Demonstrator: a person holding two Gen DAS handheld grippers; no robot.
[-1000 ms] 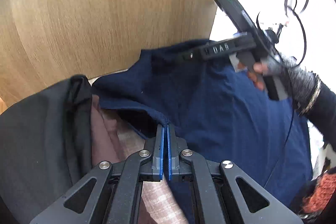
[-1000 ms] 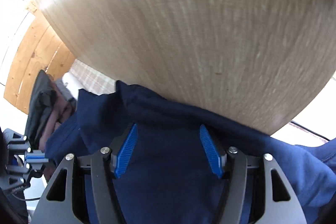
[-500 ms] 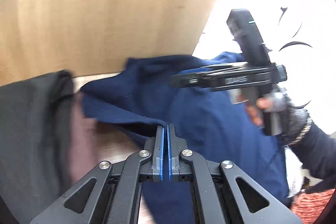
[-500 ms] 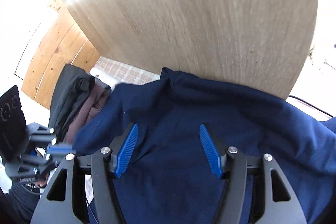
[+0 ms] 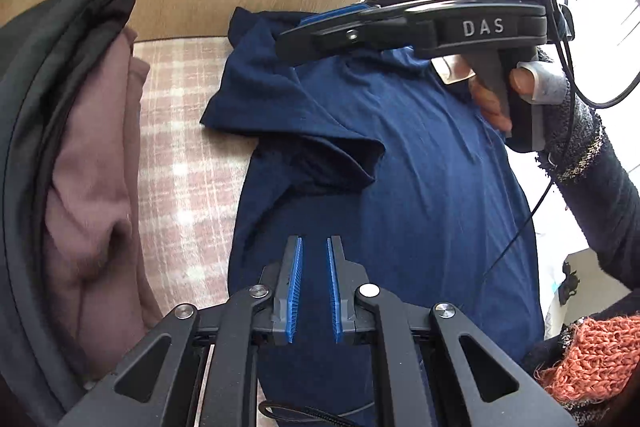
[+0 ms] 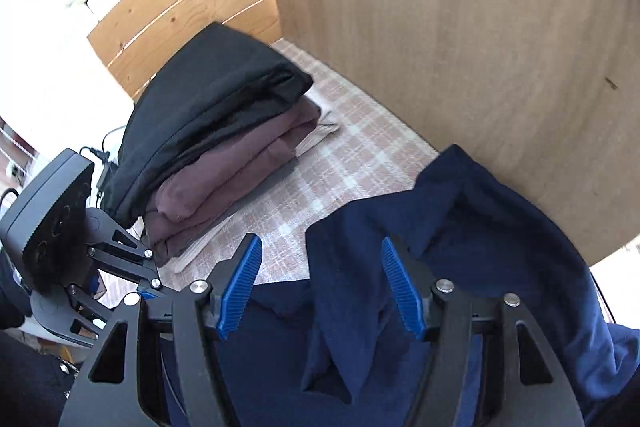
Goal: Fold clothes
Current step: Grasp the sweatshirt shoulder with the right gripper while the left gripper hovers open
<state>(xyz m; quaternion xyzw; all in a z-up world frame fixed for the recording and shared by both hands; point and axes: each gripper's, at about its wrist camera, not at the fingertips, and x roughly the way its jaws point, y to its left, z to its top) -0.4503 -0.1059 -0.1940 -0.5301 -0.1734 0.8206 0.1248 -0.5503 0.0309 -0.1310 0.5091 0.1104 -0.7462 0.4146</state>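
A navy blue shirt (image 5: 420,179) lies on a pink checked cloth (image 5: 180,155), one sleeve folded in over its body. My left gripper (image 5: 314,247) hovers over the shirt's near part, slightly open and empty. My right gripper (image 6: 320,255) is wide open and empty above the shirt (image 6: 460,227); it also shows in the left wrist view (image 5: 320,27) over the far collar end. The left gripper shows at the lower left of the right wrist view (image 6: 152,291).
A stack of folded clothes, black on top (image 6: 208,99) and mauve beneath (image 6: 236,163), sits left of the shirt; it also shows in the left wrist view (image 5: 92,167). A light wooden panel (image 6: 460,27) stands right behind. An orange knitted item (image 5: 592,359) lies at the right.
My left gripper let go of the shirt's edge and opened a little; the sleeve now lies folded on the body. The right gripper stayed open and swung over the shirt's far end.
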